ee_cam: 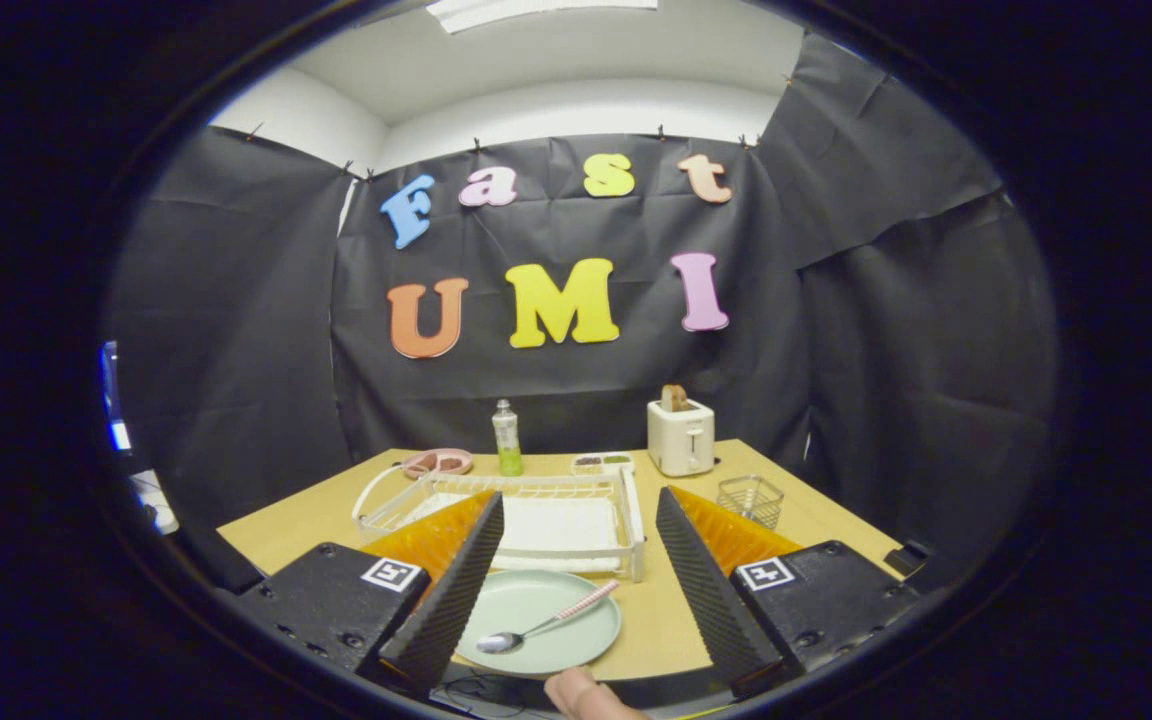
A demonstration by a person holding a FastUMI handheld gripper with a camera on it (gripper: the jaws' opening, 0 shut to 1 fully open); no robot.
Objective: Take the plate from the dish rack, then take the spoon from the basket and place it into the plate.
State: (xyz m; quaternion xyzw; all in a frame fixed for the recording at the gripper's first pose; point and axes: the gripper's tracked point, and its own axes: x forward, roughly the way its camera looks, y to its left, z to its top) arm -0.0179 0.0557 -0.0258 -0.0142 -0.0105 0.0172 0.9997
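Gripper view. The gripper point(576, 590) stands with its fingers spread wide and nothing between them pressed or held; both fingers hang above the wooden table point(816, 520). Between the fingers, on the near part of the table, lies the pale green plate point(566, 640), flat and clear of the rack. The spoon point(546, 627) rests in it, bowl on the plate's floor and striped handle laid over the rim toward the rack, a position consistent with having been set down rather than dropped. Judged from this, both steps of the task appear complete, and the open fingers fit a release.

Just beyond the plate stands the white dish rack point(626, 520), with no plate in it. The small wire basket point(750, 498) sits beyond the right finger, well apart from the plate, holding no visible cutlery. Farther back: a toaster point(681, 437) with bread, a green bottle point(507, 438) and a pink dish point(439, 462). A fingertip point(581, 695) shows below the plate.
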